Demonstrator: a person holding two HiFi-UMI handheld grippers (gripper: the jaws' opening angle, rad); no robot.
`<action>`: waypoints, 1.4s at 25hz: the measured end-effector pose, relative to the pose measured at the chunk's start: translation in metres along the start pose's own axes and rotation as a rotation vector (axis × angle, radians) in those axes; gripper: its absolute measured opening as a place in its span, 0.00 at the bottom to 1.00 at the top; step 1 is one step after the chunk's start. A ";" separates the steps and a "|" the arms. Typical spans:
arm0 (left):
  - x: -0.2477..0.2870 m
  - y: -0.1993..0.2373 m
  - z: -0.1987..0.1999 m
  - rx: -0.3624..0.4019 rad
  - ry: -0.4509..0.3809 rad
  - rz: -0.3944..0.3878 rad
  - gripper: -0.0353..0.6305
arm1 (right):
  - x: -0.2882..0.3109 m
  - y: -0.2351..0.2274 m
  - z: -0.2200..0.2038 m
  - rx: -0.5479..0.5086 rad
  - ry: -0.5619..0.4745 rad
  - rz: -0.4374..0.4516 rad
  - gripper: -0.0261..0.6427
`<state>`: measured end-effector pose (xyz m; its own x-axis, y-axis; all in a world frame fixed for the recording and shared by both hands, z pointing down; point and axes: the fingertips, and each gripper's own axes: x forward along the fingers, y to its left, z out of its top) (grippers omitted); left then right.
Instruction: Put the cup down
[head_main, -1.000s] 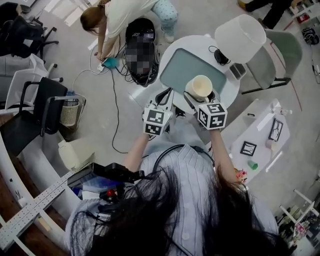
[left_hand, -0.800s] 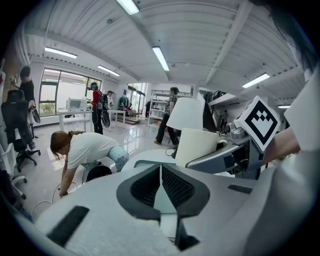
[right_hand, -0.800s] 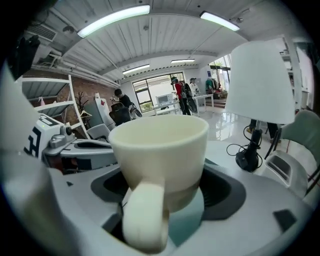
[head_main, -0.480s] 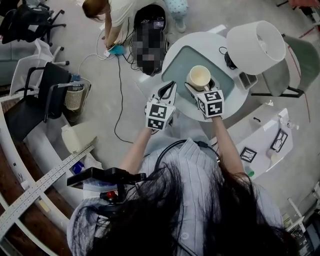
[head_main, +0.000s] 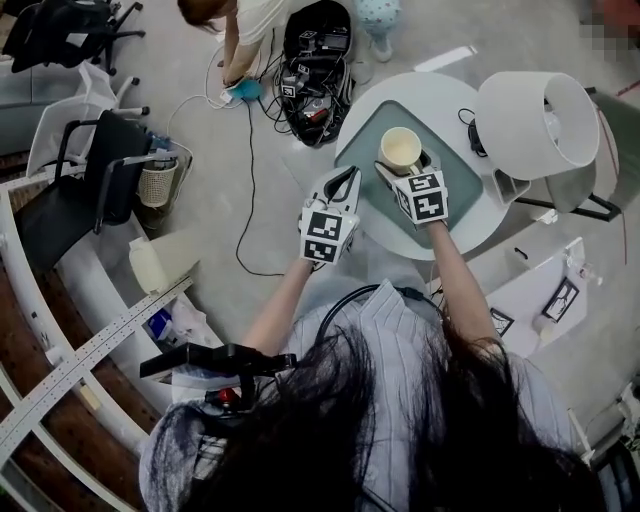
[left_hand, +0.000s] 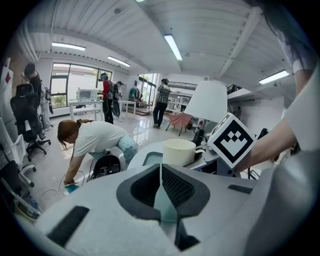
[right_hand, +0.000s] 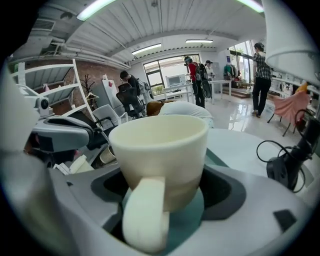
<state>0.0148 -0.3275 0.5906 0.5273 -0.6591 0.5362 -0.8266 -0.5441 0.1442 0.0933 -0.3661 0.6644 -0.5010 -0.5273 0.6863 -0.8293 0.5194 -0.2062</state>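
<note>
Gripping the cup low on its wall, the right hand-held gripper is carrying it upright over the teal mat on the round white bench. Its jaws are pressing on either side of the lower body, with the handle pointing back toward the gripper's camera. Whether the base is already touching the mat cannot be told. The left hand-held gripper is hovering just beside it at the bench edge, its jaws closed together on nothing.

The cup is looking like glazed ceramic: stiff, fairly weighty for its size, smooth enough to slip, and liable to chip if it is dropped. It is appearing empty in the head view, so spilling is probably not a concern. The present hold on the lower wall is seeming sound, and a level, gentle descent onto the mat, away from the lamp, is looking wisest.
</note>
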 end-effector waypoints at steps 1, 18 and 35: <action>0.001 0.002 -0.001 -0.004 0.003 0.002 0.09 | 0.005 -0.001 0.000 -0.003 0.007 0.001 0.64; -0.002 0.020 -0.010 -0.018 0.029 0.016 0.09 | 0.043 -0.014 -0.008 -0.082 0.076 -0.050 0.64; -0.024 0.027 -0.014 0.001 0.017 0.002 0.09 | 0.026 -0.014 -0.032 0.043 0.165 -0.123 0.64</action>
<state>-0.0232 -0.3192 0.5929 0.5222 -0.6512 0.5507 -0.8275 -0.5431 0.1424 0.0994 -0.3658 0.7077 -0.3510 -0.4661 0.8121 -0.8931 0.4272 -0.1408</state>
